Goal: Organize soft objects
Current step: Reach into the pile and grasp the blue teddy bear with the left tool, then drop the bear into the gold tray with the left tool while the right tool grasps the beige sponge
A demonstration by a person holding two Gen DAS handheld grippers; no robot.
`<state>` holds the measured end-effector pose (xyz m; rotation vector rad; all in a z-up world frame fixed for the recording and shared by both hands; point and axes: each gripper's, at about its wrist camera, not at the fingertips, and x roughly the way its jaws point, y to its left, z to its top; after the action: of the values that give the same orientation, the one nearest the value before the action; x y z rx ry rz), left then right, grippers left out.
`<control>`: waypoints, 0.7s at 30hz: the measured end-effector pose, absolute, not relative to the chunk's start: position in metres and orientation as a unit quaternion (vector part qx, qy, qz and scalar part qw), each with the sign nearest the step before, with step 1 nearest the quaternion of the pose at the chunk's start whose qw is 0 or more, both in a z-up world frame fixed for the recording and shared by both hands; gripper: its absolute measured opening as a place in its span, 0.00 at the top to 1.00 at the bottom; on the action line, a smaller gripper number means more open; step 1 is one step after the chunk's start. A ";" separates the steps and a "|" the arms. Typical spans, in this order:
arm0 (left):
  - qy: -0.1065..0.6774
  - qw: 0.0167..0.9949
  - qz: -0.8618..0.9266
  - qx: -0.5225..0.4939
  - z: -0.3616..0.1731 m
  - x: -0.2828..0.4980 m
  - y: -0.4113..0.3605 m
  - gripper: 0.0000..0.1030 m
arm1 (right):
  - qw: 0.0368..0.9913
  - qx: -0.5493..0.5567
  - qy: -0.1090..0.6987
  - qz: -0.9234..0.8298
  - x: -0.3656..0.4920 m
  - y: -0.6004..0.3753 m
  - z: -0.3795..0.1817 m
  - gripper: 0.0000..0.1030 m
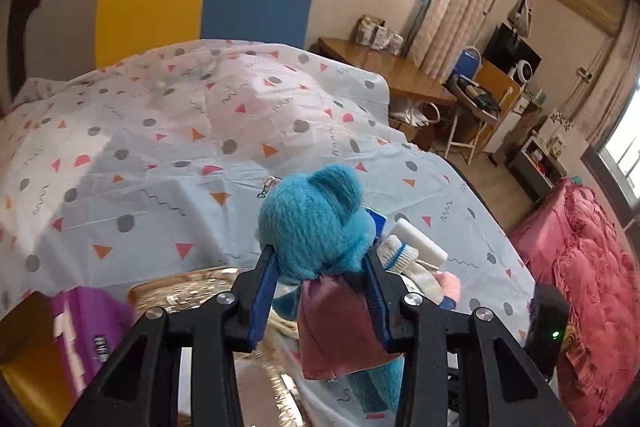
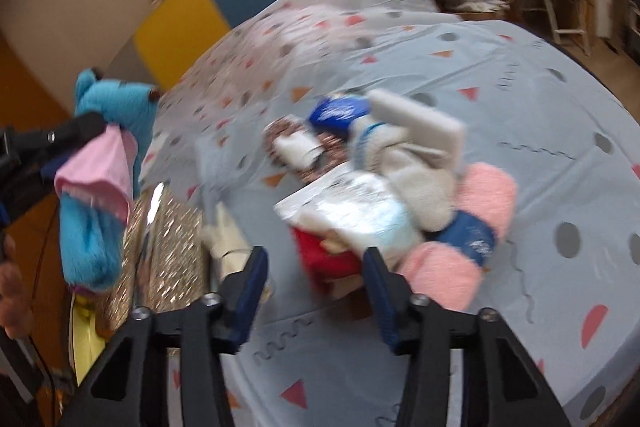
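The blue plush toy (image 1: 316,223) is held clamped in the left gripper (image 1: 320,267) above the bed (image 1: 160,155), and should be lowered gently while the empty, wide-open right gripper (image 2: 316,267) is aimed at the pile of soft things (image 2: 400,195) mid-bed.

- it's a bed (image 2: 520,75) with a pale blue sheet, printed all over with grey dots, orange/pink triangles and squiggles
- pillow hump under a whiter bit of the same print up by the headboard (image 1: 248,95)
- messy heap of soft stuff (image 2: 400,195) mid-sheet: pink fluffy socks (image 2: 486,199), a whitish sock, blue bits, something red, a crinkly plastic pack, all touching
- white foam block (image 2: 416,119) leaning on top of the heap
- gold sequin bag (image 2: 172,251) at the near left edge, pretty blurry
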<state>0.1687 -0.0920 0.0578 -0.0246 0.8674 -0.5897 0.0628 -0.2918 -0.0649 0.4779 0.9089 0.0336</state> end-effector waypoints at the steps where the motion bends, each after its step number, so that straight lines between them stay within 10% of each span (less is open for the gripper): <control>1: 0.411 0.868 -0.277 -0.020 0.061 0.169 -0.082 0.60 | 0.870 0.214 0.442 0.034 0.068 -0.282 -0.065 0.55; 15: 0.354 0.909 -0.189 -0.112 0.099 0.151 0.085 0.59 | 0.833 0.109 0.533 0.105 0.133 -0.210 -0.101 0.55; 17: 0.353 0.915 -0.155 -0.118 0.094 0.147 0.119 0.59 | 0.833 0.091 0.537 0.096 0.138 -0.206 -0.109 0.74; 21: 0.378 0.911 -0.086 -0.143 0.058 0.143 0.184 0.59 | 0.838 0.077 0.533 0.087 0.138 -0.209 -0.112 0.78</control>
<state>0.1429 0.1838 0.0578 -0.2955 0.7790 -0.1783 0.1385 -0.2086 -0.1118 0.1633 1.1280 0.1836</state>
